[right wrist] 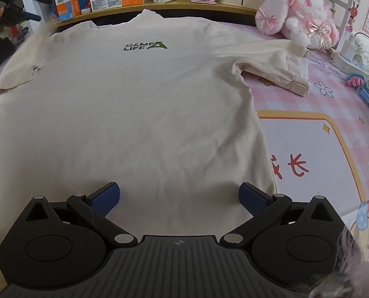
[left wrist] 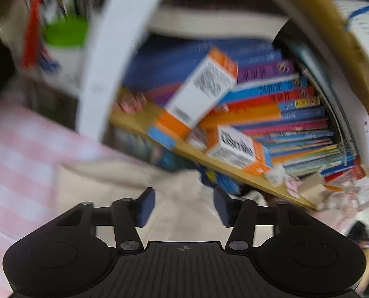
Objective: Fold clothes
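Note:
A cream T-shirt (right wrist: 124,114) with a "CAMP LIFE" print lies flat and spread out on the pink checked table cover, both sleeves out. My right gripper (right wrist: 179,196) is open and empty, hovering over the shirt's bottom hem. My left gripper (left wrist: 184,203) is open and empty, held above the shirt's upper left corner (left wrist: 139,191); its view is tilted and blurred. The left gripper also shows at the top left of the right wrist view (right wrist: 23,5), above the left shoulder.
A wooden shelf (right wrist: 174,7) of books and boxes runs along the far edge. A pink and white plush toy (right wrist: 296,19) sits at the back right. A pink checked cover (right wrist: 333,114) with a printed mat lies right of the shirt.

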Motion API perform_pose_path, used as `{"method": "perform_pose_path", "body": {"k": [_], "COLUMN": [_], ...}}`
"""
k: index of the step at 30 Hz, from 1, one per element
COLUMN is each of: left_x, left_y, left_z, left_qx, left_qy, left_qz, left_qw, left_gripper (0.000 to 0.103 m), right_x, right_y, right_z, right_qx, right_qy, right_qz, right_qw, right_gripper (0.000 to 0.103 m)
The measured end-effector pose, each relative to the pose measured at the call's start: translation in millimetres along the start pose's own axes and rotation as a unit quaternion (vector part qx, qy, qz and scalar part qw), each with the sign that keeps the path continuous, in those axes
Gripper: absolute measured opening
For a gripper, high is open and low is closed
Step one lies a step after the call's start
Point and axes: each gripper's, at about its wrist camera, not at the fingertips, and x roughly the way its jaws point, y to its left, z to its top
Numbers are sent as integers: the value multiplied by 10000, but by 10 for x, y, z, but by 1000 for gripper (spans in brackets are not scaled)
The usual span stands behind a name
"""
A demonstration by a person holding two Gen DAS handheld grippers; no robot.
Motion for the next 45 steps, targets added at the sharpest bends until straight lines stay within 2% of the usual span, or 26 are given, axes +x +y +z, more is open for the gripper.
{"method": "perform_pose_path", "body": {"k": [3, 6, 8, 10, 12, 13, 14, 15, 16, 18, 19, 21, 22, 23, 24, 26, 27, 29, 31, 32, 36, 39, 41, 42, 43, 45], "left_x": [-109, -142, -140, -79, 46, 113, 148, 176, 173, 51, -16, -151, -188, -185, -184, -188, -253, -357, -381, -393, -26, 224, 351, 396, 466, 493], "left_y": [-146, -354, -501, -601, -652, -657, -628, -592, -554, -486, -454, -385, -358, -332, -282, -170, -85, 117, 345, 459, 806, 904, 938, 933, 926, 867], "left_z": [-395, -984, -1371, -1590, -1722, -1764, -1753, -1731, -1694, -1555, -1483, -1375, -1341, -1325, -1289, -1208, -1150, -1003, -823, -733, -429, -335, -300, -285, -273, -227], "left_qx": [1063, 2108, 2721, 3110, 3418, 3552, 3573, 3568, 3466, 2795, 2429, 1852, 1768, 1777, 1742, 1645, 1509, 1152, 732, 521, -230, -404, -393, -322, -237, 224], "left_qy": [115, 229, 154, 203, 225, 215, 206, 196, 170, 351, 453, 692, 810, 903, 927, 947, 798, 454, 149, -3, 77, 179, 199, 167, 330, 255], "left_qz": [511, 742, 914, 1062, 1405, 1604, 1749, 1881, 1833, 1353, 1093, 487, 311, 290, 368, 555, 484, 417, 563, 636, 882, 891, 840, 792, 682, 784], "left_qw": [9930, 9744, 9578, 9442, 9289, 9207, 9172, 9148, 9198, 9499, 9628, 9790, 9804, 9795, 9797, 9802, 9841, 9914, 9956, 9966, 9958, 9950, 9955, 9962, 9968, 9963], "left_gripper": [58, 56, 56, 55, 50, 42, 32, 29, 25, 14, 3, 3, 5, 13, 17, 34, 36, 51, 52, 51, 49, 49, 45, 35, 0, 0], "right_x": [-5, 2, 12, 18, 13, 9, 6, 0, -6, -17, -25, -43, -47, -49, -51, -55, -55, -62, -77, -85, -118, -142, -158, -165, -173, -189], "right_y": [-2, 1, 6, 9, 11, 12, 12, 14, 16, 21, 23, 24, 24, 25, 26, 28, 31, 36, 44, 47, 59, 80, 97, 106, 114, 128], "right_z": [-21, -18, -5, 2, -1, -3, -6, -12, -20, -38, -50, -76, -83, -88, -93, -102, -102, -114, -141, -155, -189, -209, -222, -231, -240, -260], "right_qx": [0, 27, 58, 80, 72, 65, 58, 52, 46, 32, 28, 22, 30, 40, 51, 72, 89, 125, 141, 155, 276, 408, 494, 534, 574, 653], "right_qy": [-63, -102, -114, -111, -96, -87, -79, -76, -75, -70, -68, -70, -74, -77, -81, -88, -83, -77, -77, -74, -10, 61, 115, 141, 167, 198], "right_qz": [-2, -24, -48, -64, -56, -50, -44, -38, -31, -14, -7, 4, -1, -9, -17, -33, -42, -55, -75, -88, -172, -261, -319, -346, -373, -421], "right_qw": [10000, 9999, 9999, 9999, 9999, 9999, 9999, 10000, 10000, 10000, 10000, 10000, 10000, 10000, 10000, 9999, 9999, 9999, 9998, 9998, 9995, 9988, 9982, 9979, 9975, 9968], "right_gripper": [103, 103, 103, 103, 103, 103, 103, 103, 103, 103, 103, 103, 103, 103, 103, 103, 103, 103, 103, 103, 103, 103, 103, 103, 103, 103]}}
